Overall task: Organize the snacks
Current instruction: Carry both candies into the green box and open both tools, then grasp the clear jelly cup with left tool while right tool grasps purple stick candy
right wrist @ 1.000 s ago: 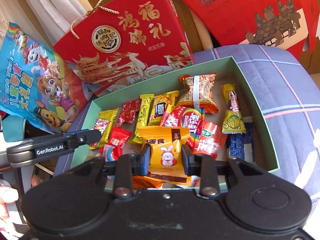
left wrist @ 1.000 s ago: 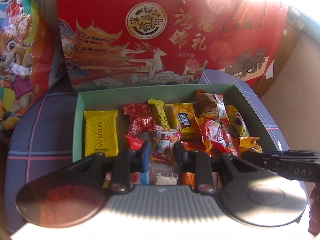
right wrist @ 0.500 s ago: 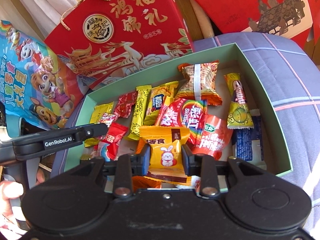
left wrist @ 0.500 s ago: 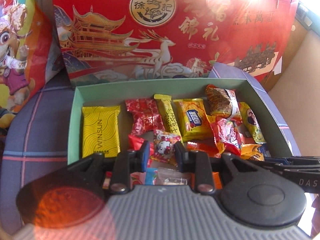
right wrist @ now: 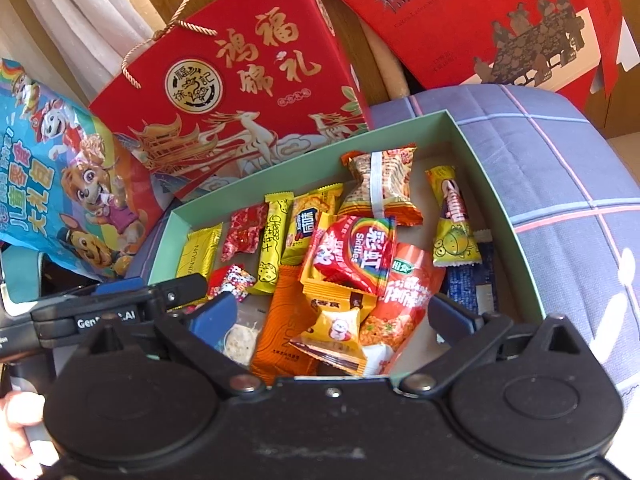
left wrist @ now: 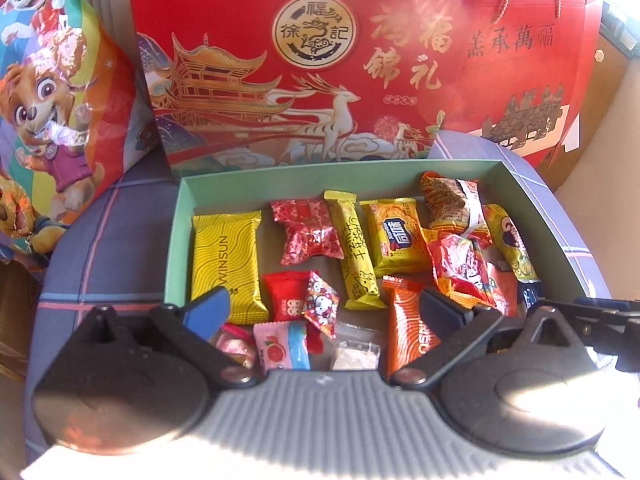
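We hold both the left hand-held gripper and the right hand-held gripper wide open and empty over the green box, where the snacks lie.

Plaid blue cushion w/ pink+white lines, pale curtains behind, 2 red gift bags upright, strong sunlight.

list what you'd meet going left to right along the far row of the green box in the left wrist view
yellow WINSUN packet → red foil candy → long yellow cheese stick → orange-yellow biscuit packet → brown and orange twisted snack bag
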Demonstrator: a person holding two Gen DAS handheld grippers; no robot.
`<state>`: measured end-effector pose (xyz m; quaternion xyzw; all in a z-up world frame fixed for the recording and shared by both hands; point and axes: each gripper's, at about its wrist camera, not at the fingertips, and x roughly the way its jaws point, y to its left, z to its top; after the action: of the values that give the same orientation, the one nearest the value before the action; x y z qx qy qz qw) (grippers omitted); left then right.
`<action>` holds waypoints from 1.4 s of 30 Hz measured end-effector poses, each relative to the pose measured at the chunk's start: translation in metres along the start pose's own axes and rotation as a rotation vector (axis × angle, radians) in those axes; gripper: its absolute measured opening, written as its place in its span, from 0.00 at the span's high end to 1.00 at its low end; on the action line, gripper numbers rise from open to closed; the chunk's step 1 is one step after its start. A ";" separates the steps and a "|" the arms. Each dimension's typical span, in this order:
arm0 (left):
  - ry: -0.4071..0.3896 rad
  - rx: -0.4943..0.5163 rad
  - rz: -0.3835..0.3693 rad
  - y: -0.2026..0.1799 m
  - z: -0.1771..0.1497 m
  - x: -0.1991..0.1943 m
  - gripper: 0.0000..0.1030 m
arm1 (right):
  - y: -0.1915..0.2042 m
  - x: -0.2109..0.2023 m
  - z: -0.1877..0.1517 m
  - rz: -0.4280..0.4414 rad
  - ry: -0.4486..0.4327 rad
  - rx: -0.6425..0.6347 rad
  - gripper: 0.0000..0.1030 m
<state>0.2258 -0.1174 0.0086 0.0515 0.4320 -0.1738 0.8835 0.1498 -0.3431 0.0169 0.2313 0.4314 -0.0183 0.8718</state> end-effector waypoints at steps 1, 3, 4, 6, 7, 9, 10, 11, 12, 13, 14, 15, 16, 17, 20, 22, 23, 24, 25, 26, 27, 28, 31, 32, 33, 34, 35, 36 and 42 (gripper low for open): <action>-0.003 0.006 -0.004 -0.003 -0.002 -0.004 0.00 | -0.001 -0.004 -0.002 -0.002 -0.004 0.003 0.00; -0.005 0.016 -0.009 -0.008 -0.006 -0.011 0.00 | -0.003 -0.012 -0.005 -0.004 -0.009 0.008 0.00; -0.005 0.020 -0.012 -0.011 -0.008 -0.015 0.00 | -0.005 -0.017 -0.007 -0.005 -0.012 0.013 0.00; -0.005 0.026 -0.018 -0.016 -0.013 -0.021 0.00 | -0.010 -0.026 -0.012 -0.003 -0.014 0.028 0.00; -0.005 0.029 -0.024 -0.019 -0.016 -0.025 0.00 | -0.013 -0.030 -0.014 -0.002 -0.013 0.037 0.00; -0.004 0.037 -0.038 -0.025 -0.023 -0.032 0.00 | -0.019 -0.038 -0.020 -0.005 -0.011 0.049 0.00; -0.002 0.043 -0.044 -0.029 -0.026 -0.035 0.00 | -0.023 -0.042 -0.024 -0.009 -0.008 0.055 0.00; 0.000 0.049 -0.050 -0.033 -0.030 -0.037 0.00 | -0.027 -0.046 -0.028 -0.013 -0.008 0.061 0.00; 0.003 0.059 -0.058 -0.037 -0.034 -0.040 0.00 | -0.031 -0.051 -0.033 -0.016 -0.006 0.067 0.00; 0.007 0.069 -0.065 -0.042 -0.039 -0.042 0.00 | -0.034 -0.054 -0.037 -0.018 -0.004 0.071 0.00; 0.010 0.081 -0.071 -0.046 -0.044 -0.044 0.00 | -0.039 -0.058 -0.043 -0.023 -0.001 0.075 0.00; 0.015 0.090 -0.078 -0.050 -0.049 -0.045 0.00 | -0.042 -0.061 -0.048 -0.027 0.002 0.078 0.00; 0.022 0.097 -0.085 -0.055 -0.055 -0.046 0.00 | -0.047 -0.064 -0.053 -0.035 0.008 0.084 0.00; 0.033 0.105 -0.094 -0.059 -0.061 -0.046 0.00 | -0.051 -0.066 -0.057 -0.042 0.014 0.090 0.00; 0.069 0.143 -0.120 -0.074 -0.082 -0.045 0.00 | -0.067 -0.074 -0.071 -0.064 0.024 0.121 0.00; 0.092 0.187 -0.138 -0.086 -0.096 -0.043 0.00 | -0.077 -0.080 -0.081 -0.071 0.023 0.136 0.00; 0.100 0.208 -0.145 -0.092 -0.102 -0.042 0.00 | -0.080 -0.082 -0.085 -0.073 0.025 0.138 0.00; 0.111 0.230 -0.151 -0.099 -0.110 -0.041 0.00 | -0.083 -0.084 -0.089 -0.076 0.025 0.140 0.00; 0.119 0.248 -0.154 -0.106 -0.116 -0.040 0.00 | -0.088 -0.087 -0.095 -0.079 0.023 0.145 0.00; 0.126 0.266 -0.159 -0.112 -0.122 -0.038 0.00 | -0.092 -0.089 -0.101 -0.081 0.021 0.153 0.00; 0.131 0.279 -0.165 -0.117 -0.127 -0.037 0.00 | -0.097 -0.091 -0.106 -0.082 0.021 0.166 0.00; 0.140 0.295 -0.174 -0.123 -0.133 -0.036 0.00 | -0.101 -0.092 -0.110 -0.081 0.021 0.177 0.00; 0.161 0.329 -0.205 -0.138 -0.145 -0.033 0.02 | -0.115 -0.095 -0.123 -0.085 0.017 0.217 0.00; 0.165 0.339 -0.212 -0.144 -0.149 -0.032 0.03 | -0.119 -0.097 -0.126 -0.084 0.014 0.225 0.00; 0.170 0.347 -0.218 -0.148 -0.151 -0.031 0.05 | -0.122 -0.099 -0.130 -0.087 0.009 0.230 0.00; 0.178 0.354 -0.226 -0.153 -0.154 -0.029 0.09 | -0.125 -0.101 -0.132 -0.093 0.006 0.230 0.04; 0.185 0.358 -0.237 -0.158 -0.156 -0.027 0.11 | -0.127 -0.102 -0.134 -0.099 0.006 0.230 0.07; 0.190 0.360 -0.246 -0.162 -0.158 -0.024 0.16 | -0.129 -0.103 -0.136 -0.103 0.011 0.234 0.14; 0.189 0.371 -0.262 -0.166 -0.168 -0.015 0.62 | -0.134 -0.111 -0.148 -0.079 0.052 0.254 0.61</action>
<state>0.0336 -0.2284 -0.0737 0.1724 0.4764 -0.3576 0.7845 -0.0613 -0.4192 -0.0278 0.3232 0.4568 -0.1012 0.8226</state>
